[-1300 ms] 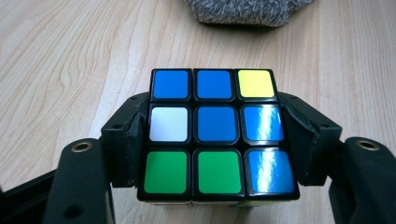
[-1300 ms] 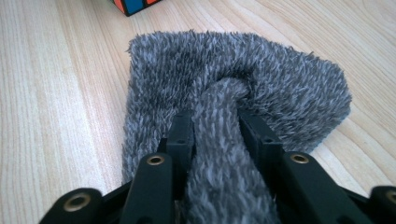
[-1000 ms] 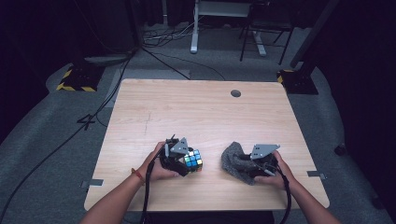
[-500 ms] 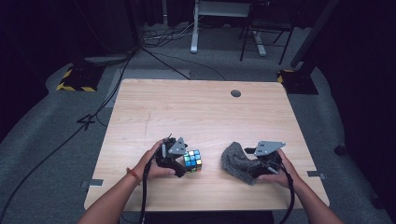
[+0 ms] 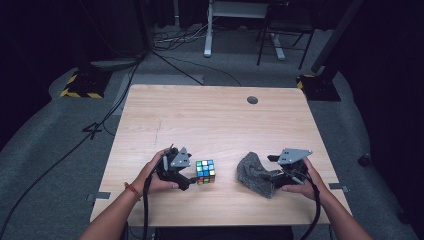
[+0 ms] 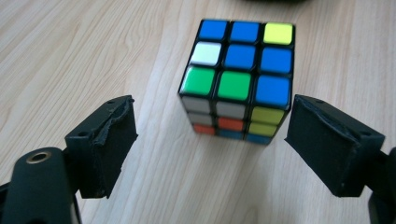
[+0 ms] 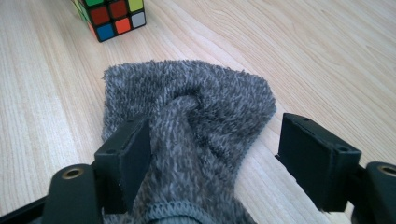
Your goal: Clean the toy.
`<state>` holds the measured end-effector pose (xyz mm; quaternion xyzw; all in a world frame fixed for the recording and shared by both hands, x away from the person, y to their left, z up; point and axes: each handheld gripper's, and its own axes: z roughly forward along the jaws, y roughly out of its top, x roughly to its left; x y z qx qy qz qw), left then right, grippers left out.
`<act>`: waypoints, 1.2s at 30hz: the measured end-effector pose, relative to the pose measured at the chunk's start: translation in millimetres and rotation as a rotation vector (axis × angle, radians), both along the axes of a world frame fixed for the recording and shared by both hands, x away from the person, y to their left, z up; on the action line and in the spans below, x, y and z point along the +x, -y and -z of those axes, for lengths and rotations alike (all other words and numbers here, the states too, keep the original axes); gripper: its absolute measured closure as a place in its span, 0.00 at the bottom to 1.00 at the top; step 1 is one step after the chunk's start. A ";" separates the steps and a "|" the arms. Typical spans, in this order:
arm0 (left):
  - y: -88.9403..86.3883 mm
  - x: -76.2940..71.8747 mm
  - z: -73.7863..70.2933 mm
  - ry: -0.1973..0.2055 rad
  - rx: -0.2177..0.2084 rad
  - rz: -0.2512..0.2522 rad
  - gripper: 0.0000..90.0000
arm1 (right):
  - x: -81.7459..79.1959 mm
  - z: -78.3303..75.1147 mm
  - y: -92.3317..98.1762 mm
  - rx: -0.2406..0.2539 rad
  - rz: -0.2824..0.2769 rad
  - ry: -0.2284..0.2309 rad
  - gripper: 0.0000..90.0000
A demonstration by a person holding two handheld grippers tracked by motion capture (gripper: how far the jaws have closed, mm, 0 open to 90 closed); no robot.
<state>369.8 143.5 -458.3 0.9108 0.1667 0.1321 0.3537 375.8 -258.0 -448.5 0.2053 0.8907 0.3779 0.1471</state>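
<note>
A dark room with grey carpet and loose cables surrounds your pale wooden desk (image 5: 215, 115). Near its front edge sits the puzzle cube (image 5: 205, 171), upright on the wood, its top showing mostly blue with two green, one white and one yellow sticker. Just to its right, apart from it, lies the grey knitted cloth (image 5: 255, 172), crumpled into a soft heap.

Your left claw (image 6: 210, 140) has just been opening: its jaws now stand wide on either side of the cube's near face, touching neither side, with wood visible in both gaps. Your left hand (image 5: 155, 175) holds it low, just left of the cube.

Your right claw (image 7: 215, 158) has also just been opening. The cloth lies between its jaws; the left jaw rests against the fabric, the right one stands clear of it. Your right hand (image 5: 300, 177) sits at the cloth's right edge.
</note>
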 end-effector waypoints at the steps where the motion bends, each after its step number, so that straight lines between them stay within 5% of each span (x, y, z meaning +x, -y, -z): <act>1: -2.4 -0.8 0.0 0.002 0.006 -0.008 0.18 | -0.1 -0.4 0.5 -0.001 -0.002 0.001 0.29; 7: -18.1 -5.0 2.3 0.007 0.054 -0.047 0.18 | -4.1 1.8 6.7 -0.032 0.005 0.004 0.29; 22: -49.2 -17.1 19.1 -0.026 0.067 -0.129 0.18 | -17.6 3.0 46.4 -0.024 0.082 -0.001 0.29; 36: -73.2 -21.5 30.0 -0.066 0.059 -0.202 0.18 | -25.2 25.0 93.8 -0.070 0.213 -0.009 0.29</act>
